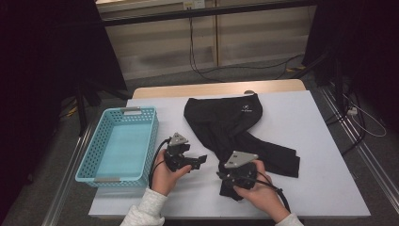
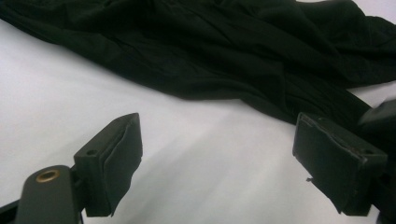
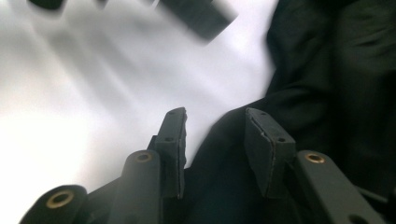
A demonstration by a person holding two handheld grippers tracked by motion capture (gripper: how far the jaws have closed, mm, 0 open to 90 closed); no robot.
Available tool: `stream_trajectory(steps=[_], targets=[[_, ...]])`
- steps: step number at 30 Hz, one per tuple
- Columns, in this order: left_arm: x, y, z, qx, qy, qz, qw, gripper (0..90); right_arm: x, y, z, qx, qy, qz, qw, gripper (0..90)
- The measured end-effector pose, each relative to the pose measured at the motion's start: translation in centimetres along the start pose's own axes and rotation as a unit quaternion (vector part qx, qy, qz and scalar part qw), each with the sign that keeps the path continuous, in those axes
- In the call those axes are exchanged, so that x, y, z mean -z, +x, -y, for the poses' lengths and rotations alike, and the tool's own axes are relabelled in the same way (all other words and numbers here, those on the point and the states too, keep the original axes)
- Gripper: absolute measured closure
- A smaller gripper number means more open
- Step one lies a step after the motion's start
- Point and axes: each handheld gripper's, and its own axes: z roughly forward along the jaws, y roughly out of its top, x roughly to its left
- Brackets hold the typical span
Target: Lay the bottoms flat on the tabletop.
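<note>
A black garment lies crumpled across the white table, its lower end toward five o'clock. The right gripper stands partly open over that end, cloth between its jaws but not pinched. The left gripper gapes wide and empty over bare tabletop. A turquoise basket sits at nine o'clock.

The white worktop lay bare along the right side of the frame and across the lower middle, giving free passage there. A black garment sprawled across the centre, reaching down to the right tool. A blue basket stood at the left edge, just beside the left tool.
</note>
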Motion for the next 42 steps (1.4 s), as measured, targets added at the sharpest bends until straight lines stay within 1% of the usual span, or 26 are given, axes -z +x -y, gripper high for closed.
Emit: stream_trajectory(steps=[2, 3, 4, 5, 6, 7, 8, 9, 11, 13, 14, 15, 17, 20, 22, 24, 25, 26, 27, 29, 31, 32, 35, 37, 39, 42], targets=[[0.1, 0.1, 0.0, 0.000, -0.001, 0.001, 1.0000, 15.8, -1.0, 0.0, 0.6, 0.005, 0.024, 0.037, 0.9990, 55.0], [0.1, 0.1, 0.0, -0.001, -0.002, 0.002, 1.0000, 15.8, -1.0, -0.3, 0.8, -0.008, 0.014, 0.050, 0.9986, 58.2], [0.1, 0.0, 0.0, -0.004, -0.002, 0.004, 1.0000, 15.8, -0.9, -0.3, 0.8, 0.001, 0.019, 0.073, 0.9971, 64.1], [0.0, -0.1, -0.1, -0.004, -0.002, 0.005, 1.0000, 15.8, -0.8, -0.4, 0.8, 0.009, 0.020, 0.076, 0.9969, 75.0], [-0.1, -0.1, 0.0, -0.005, -0.002, 0.006, 1.0000, 15.8, -0.6, -0.6, 0.8, -0.004, 0.016, 0.055, 0.9983, 87.0], [-0.1, -0.1, 0.0, -0.005, -0.002, 0.007, 1.0000, 15.8, -0.6, -0.8, 0.9, -0.017, 0.014, 0.048, 0.9986, 87.6], [-0.1, -0.1, 0.0, -0.003, -0.002, 0.008, 1.0000, 15.9, -0.5, -0.9, 0.9, -0.017, 0.011, 0.050, 0.9986, 87.8], [-0.1, -0.1, 0.0, -0.004, -0.002, 0.007, 1.0000, 15.8, -0.3, -1.1, 0.9, -0.018, 0.002, 0.047, 0.9987, 87.9], [-0.1, -0.1, 0.0, -0.003, -0.003, 0.006, 1.0000, 15.9, 0.6, -1.6, 0.7, -0.037, -0.017, 0.039, 0.9984, 88.2], [0.0, 0.0, 0.0, -0.003, -0.003, 0.005, 1.0000, 15.9, 1.6, -2.3, 0.6, -0.047, -0.032, 0.045, 0.9974, 88.2], [0.0, 0.0, 0.0, -0.002, -0.004, 0.005, 1.0000, 15.9, 2.2, -2.8, 0.7, -0.066, -0.044, 0.039, 0.9961, 88.1], [0.0, 0.0, 0.0, -0.002, -0.004, 0.005, 1.0000, 15.9, 2.9, -3.6, 1.0, -0.094, -0.060, 0.035, 0.9931, 88.1], [-0.1, 0.0, 0.0, -0.002, -0.003, 0.006, 1.0000, 15.9, 3.9, -4.7, 1.6, -0.109, -0.070, 0.052, 0.9902, 88.1], [-0.1, 0.0, 0.0, -0.003, -0.001, 0.007, 1.0000, 15.9, 4.2, -5.8, 2.9, -0.132, -0.059, 0.061, 0.9876, 88.0], [-0.1, -0.1, 0.0, -0.004, -0.001, 0.008, 1.0000, 15.9, 3.7, -6.4, 4.0, -0.141, -0.034, 0.062, 0.9876, 87.7], [-0.2, -0.1, 0.0, -0.004, -0.001, 0.008, 1.0000, 15.9, 3.1, -6.7, 4.8, -0.135, -0.001, 0.069, 0.9883, 87.3], [-0.3, -0.1, 0.0, -0.005, 0.000, 0.009, 0.9999, 15.9, 2.9, -6.8, 5.2, -0.135, -0.004, 0.076, 0.9880, 87.4], [-0.3, -0.1, 0.0, -0.005, 0.001, 0.010, 0.9999, 15.9, 3.0, -7.0, 5.3, -0.147, -0.006, 0.076, 0.9862, 87.6], [-0.3, -0.1, 0.1, -0.002, 0.000, 0.010, 0.9999, 15.9, 3.1, -7.1, 5.2, -0.138, 0.000, 0.085, 0.9868, 87.6], [-0.4, -0.1, 0.1, -0.002, 0.001, 0.010, 0.9999, 15.9, 3.4, -7.1, 5.0, -0.118, -0.006, 0.111, 0.9867, 87.6], [-0.4, -0.1, 0.1, -0.002, 0.001, 0.010, 0.9999, 15.9, 3.4, -7.2, 5.0, -0.121, -0.003, 0.111, 0.9865, 86.7], [-0.4, -0.1, 0.1, -0.002, 0.001, 0.011, 0.9999, 15.8, 3.3, -7.2, 5.1, -0.116, -0.001, 0.116, 0.9865, 85.0], [-0.2, -0.1, 0.0, -0.003, -0.001, 0.010, 0.9999, 15.9, 3.3, -7.1, 4.9, -0.106, 0.007, 0.132, 0.9856, 75.5], [-0.2, -0.1, 0.0, -0.001, -0.002, 0.009, 1.0000, 15.9, 3.5, -6.9, 4.5, -0.103, 0.000, 0.129, 0.9862, 68.7], [-0.2, 0.0, 0.0, -0.001, -0.001, 0.009, 1.0000, 15.8, 3.8, -6.4, 3.7, -0.086, -0.018, 0.131, 0.9875, 66.7], [-0.1, 0.1, -0.1, 0.000, -0.003, 0.009, 1.0000, 15.9, 3.7, -5.1, 2.5, -0.063, -0.034, 0.113, 0.9909, 61.4]])
